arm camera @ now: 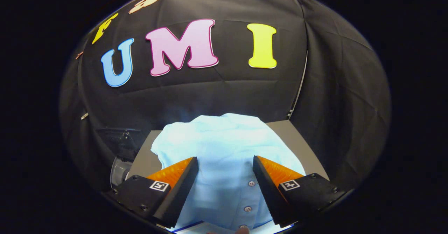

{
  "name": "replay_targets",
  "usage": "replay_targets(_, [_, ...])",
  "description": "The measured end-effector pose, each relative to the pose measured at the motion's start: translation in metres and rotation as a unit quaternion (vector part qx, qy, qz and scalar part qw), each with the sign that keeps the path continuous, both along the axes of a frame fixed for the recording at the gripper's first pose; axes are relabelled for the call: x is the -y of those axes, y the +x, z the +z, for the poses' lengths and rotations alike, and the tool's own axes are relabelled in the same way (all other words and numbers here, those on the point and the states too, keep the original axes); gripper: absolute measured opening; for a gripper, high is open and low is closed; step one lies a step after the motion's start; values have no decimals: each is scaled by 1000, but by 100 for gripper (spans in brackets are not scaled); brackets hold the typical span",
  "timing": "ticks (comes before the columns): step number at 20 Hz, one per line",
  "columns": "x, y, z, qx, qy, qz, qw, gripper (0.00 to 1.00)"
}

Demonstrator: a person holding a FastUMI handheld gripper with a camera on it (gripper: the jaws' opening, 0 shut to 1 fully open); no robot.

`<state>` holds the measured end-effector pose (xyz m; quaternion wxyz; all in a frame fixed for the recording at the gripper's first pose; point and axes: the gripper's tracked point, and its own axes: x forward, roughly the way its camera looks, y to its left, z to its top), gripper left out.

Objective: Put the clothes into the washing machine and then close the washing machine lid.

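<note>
A light blue button-up shirt [217, 139] lies crumpled on a grey table [297, 139]. Its button strip runs between my fingers, close in. My gripper [224, 159] is open and hangs just above the shirt, with one finger on each side of the cloth and a wide gap between them. Neither finger presses on the fabric. Left of the table, beyond the left finger, stands a dark machine [119, 141] with a clear rounded part [119, 172], which looks like the washing machine. Whether its lid is up or down cannot be made out.
Black cloth walls close the booth behind and to the right of the table. A bare strip of grey table shows to the right of the shirt, and a smaller one to its left.
</note>
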<state>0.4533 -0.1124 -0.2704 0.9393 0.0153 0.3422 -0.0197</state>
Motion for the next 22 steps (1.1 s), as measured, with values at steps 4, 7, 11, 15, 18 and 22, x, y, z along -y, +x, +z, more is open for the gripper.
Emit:
replay_targets(4, [1, 3, -28, -26, 2, 19, 999, 100])
replay_targets(7, [1, -2, -31, -34, 4, 27, 999, 100])
replay_targets(11, [-6, 7, -33, -30, 48, 36, 998, 47])
replay_targets(15, [-4, 0, -28, -40, 63, 15, 997, 19])
replay_targets(18, [-14, -6, -20, -42, 76, 14, 996, 19])
replay_targets(22, [-25, -13, 3, -24, 110, -1, 994, 19])
